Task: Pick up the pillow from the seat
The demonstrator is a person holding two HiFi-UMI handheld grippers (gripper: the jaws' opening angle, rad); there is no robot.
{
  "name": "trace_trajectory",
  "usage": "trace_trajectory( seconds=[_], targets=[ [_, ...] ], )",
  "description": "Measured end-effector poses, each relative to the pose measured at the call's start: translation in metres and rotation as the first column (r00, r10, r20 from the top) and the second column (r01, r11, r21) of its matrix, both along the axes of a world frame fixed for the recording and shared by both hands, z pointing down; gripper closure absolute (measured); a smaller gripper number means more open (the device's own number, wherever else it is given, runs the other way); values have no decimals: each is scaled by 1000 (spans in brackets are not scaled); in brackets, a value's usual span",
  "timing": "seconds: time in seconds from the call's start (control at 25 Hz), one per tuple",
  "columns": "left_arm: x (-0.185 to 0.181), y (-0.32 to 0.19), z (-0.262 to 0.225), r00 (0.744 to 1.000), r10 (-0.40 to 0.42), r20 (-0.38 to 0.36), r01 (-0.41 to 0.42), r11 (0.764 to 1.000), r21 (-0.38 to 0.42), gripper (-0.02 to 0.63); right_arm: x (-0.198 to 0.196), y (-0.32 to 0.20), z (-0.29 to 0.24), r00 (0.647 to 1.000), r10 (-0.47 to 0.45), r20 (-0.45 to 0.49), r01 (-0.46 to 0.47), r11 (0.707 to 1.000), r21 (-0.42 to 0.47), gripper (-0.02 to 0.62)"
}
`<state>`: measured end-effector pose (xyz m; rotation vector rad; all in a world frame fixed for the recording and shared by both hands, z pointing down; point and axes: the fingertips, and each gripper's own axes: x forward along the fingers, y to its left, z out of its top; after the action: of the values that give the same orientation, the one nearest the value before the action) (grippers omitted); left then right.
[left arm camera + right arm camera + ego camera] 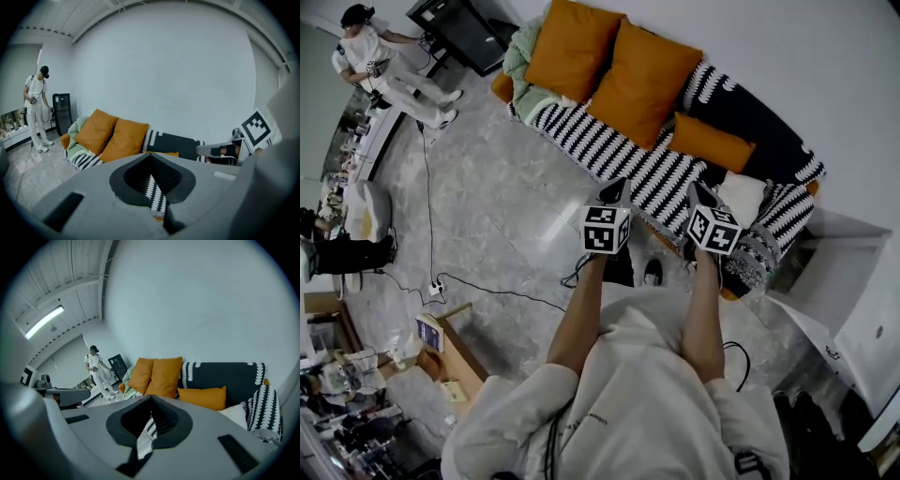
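Both claws are closed on nothing; the left gripper and right gripper hover side by side over the sofa's front edge, and unless they open first they will probably only shove the pillow. The striped blanket covers the seat, so a low pinch could catch it and drag it along. The small orange pillow lies on the seat against the dark backrest, beyond the right gripper and apart from both; it is soft, so a corner grip may slip. The white cushion sits just beside the right gripper and could be taken by mistake.

Far left stands a person; a cable crosses the floor; a green throw and two back cushions crowd the sofa's left, the nearer one close to the pillow; nothing blocks the approach.
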<state>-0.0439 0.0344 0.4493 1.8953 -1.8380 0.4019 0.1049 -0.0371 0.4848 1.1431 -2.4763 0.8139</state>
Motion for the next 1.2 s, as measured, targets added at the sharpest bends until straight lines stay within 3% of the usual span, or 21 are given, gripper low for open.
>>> trace_trajectory(
  seconds=[0.36, 0.64, 0.92, 1.2],
  targets=[
    [-59, -78, -1, 999, -34, -29, 36, 998, 52, 597, -42, -63, 5, 996, -56, -63, 58, 998, 39, 589],
    [-111, -148, 5, 999, 14, -47, -12, 1000, 26, 598, -86, -129, 7, 998, 13, -66, -11, 1000, 24, 589],
    [-152, -216, 24, 983, 171, -68, -175, 983, -49, 597, -153, -168, 32, 999, 33, -21, -35, 994, -102, 589],
    [-180, -285, 32, 948, 300, -108, -308, 948, -78, 597, -203, -219, 39, 995, 97, -21, -99, 985, -142, 589]
  ],
)
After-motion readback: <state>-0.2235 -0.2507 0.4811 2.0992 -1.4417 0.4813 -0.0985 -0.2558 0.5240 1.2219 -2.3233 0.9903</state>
